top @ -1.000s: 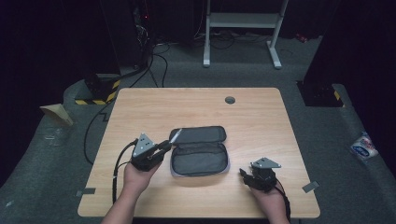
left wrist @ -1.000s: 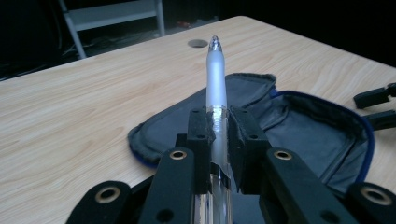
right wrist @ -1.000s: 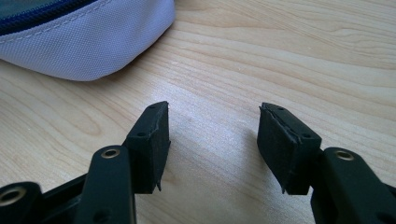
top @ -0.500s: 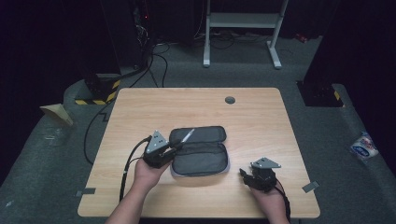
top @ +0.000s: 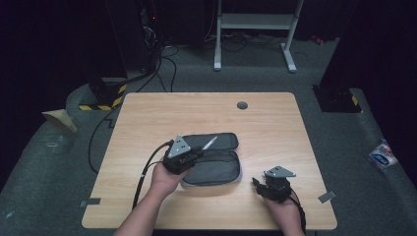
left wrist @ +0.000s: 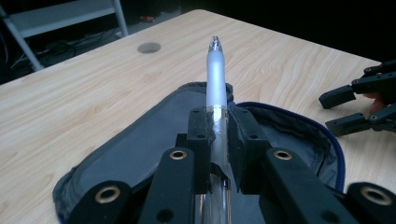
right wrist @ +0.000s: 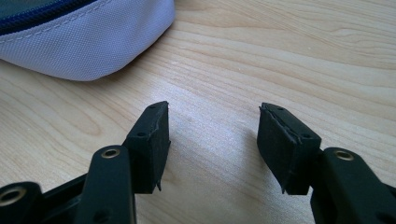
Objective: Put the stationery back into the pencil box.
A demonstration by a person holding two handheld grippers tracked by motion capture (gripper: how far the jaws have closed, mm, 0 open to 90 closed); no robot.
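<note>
A grey zip pouch (top: 212,160) lies open in the middle of the wooden table (top: 206,113), its lid folded back. My left gripper (top: 194,156) hovers over the pouch's left part, shut on a frosted white pen (top: 209,143) that points away to the right. In the left gripper view the pen (left wrist: 215,84) sticks out between the jaws above the open pouch (left wrist: 140,149). My right gripper (top: 256,183) rests on the table to the right of the pouch, open and holding nothing. The right gripper view has its gripper (right wrist: 212,135) just above bare wood, with the pouch's pale grey corner (right wrist: 88,42) at the upper left.
A round grommet hole (top: 242,105) sits near the table's far edge. Cables and a white stand (top: 255,29) are on the dark floor behind. The right gripper (left wrist: 348,112) also appears at the right of the left gripper view.
My left gripper has moved right, from the pouch's left edge to over the pouch, with the pen in it. The right gripper has stayed put.
</note>
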